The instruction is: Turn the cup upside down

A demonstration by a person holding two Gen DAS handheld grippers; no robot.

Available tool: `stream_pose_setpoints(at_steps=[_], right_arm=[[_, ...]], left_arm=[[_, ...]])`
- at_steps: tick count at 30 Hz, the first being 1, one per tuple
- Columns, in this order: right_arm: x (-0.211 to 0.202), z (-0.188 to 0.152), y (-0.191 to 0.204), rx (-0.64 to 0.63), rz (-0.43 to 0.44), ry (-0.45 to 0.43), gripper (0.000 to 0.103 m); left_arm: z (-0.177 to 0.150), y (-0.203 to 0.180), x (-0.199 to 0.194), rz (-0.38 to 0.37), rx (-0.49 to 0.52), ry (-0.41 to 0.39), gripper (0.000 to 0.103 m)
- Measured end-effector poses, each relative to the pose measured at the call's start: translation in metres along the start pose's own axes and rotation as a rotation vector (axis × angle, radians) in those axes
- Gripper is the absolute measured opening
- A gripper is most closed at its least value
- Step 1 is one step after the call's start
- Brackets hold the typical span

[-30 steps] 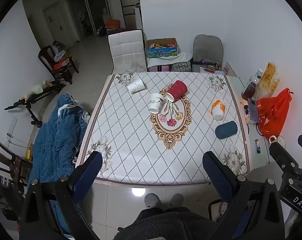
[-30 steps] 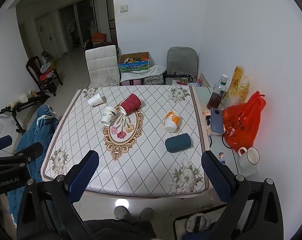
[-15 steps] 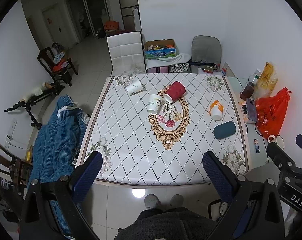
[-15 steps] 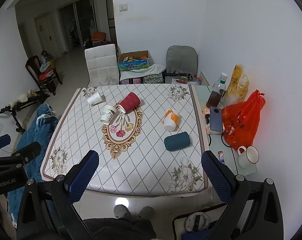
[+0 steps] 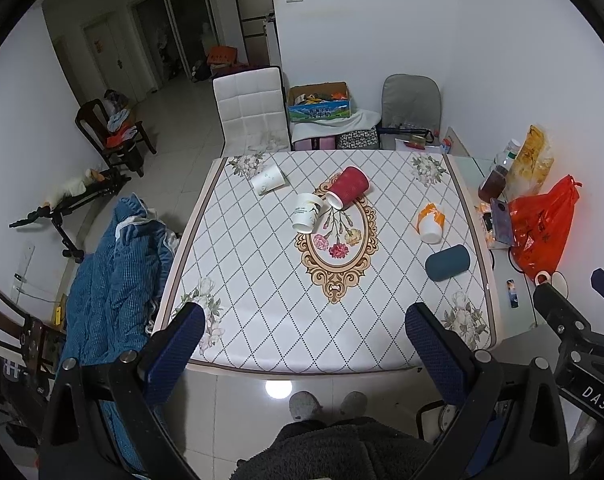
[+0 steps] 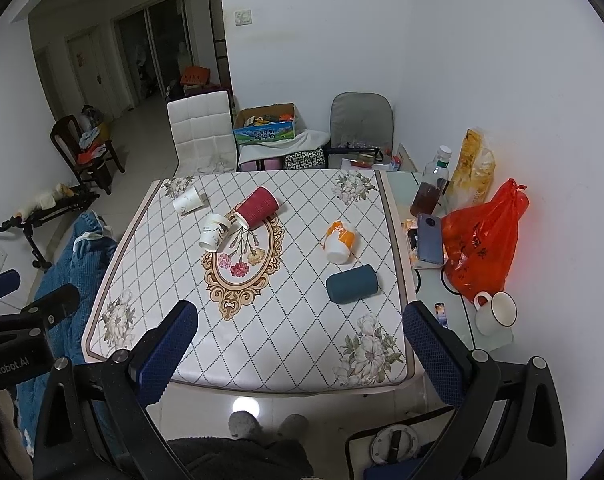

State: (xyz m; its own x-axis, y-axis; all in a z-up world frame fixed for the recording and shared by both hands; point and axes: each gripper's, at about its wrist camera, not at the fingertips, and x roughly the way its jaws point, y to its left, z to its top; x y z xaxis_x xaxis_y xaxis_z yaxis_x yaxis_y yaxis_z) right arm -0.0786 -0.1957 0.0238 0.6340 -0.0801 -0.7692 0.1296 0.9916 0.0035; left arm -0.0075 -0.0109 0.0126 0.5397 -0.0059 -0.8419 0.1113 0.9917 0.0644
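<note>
The left gripper and right gripper are hovering side by side, jaws spread wide, each gripping nothing.

The near half of the counter lies bare, open to a claw from the front edge. Farther back, 5 tipped cups obstruct: red cup touching a white cup, another white cup far left, orange cup and teal cup right.

Desk: glossy patterned cloth. Red cup: ribbed paper. Bag: shiny orange plastic. Floor: glossy tile.
</note>
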Motion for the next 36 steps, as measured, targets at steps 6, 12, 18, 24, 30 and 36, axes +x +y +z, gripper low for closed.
stream_pose_setpoints(at_steps=[6, 12, 18, 24, 30, 36], right_arm=[[-0.0035, 0.0011, -0.0049, 0.005, 0.003, -0.002, 0.103], [-0.0034, 0.0018, -0.0056, 0.006, 0.004, -0.002, 0.103], [-0.0054, 0.0048, -0.0067, 0.011, 0.006, -0.005, 0.103], [-0.0059, 0.0044, -0.0083, 0.011, 0.007, -0.006, 0.103], [-0.0059, 0.0043, -0.0096, 0.013, 0.01, -0.007, 0.103], [-0.0084, 0.0058, -0.0104, 0.013, 0.011, -0.011, 0.103]], left_arm=[[0.0009, -0.0032, -0.0016, 0.0, 0.002, -0.005, 0.103], [0.0023, -0.0077, -0.0025, 0.001, 0.01, -0.012, 0.103], [-0.0007, -0.0071, -0.0055, -0.002, 0.012, -0.02, 0.103], [-0.0007, -0.0081, -0.0063, -0.002, 0.012, -0.021, 0.103], [-0.0007, -0.0088, -0.0063, -0.002, 0.012, -0.022, 0.103], [-0.0009, -0.0085, -0.0064, -0.002, 0.011, -0.022, 0.103]])
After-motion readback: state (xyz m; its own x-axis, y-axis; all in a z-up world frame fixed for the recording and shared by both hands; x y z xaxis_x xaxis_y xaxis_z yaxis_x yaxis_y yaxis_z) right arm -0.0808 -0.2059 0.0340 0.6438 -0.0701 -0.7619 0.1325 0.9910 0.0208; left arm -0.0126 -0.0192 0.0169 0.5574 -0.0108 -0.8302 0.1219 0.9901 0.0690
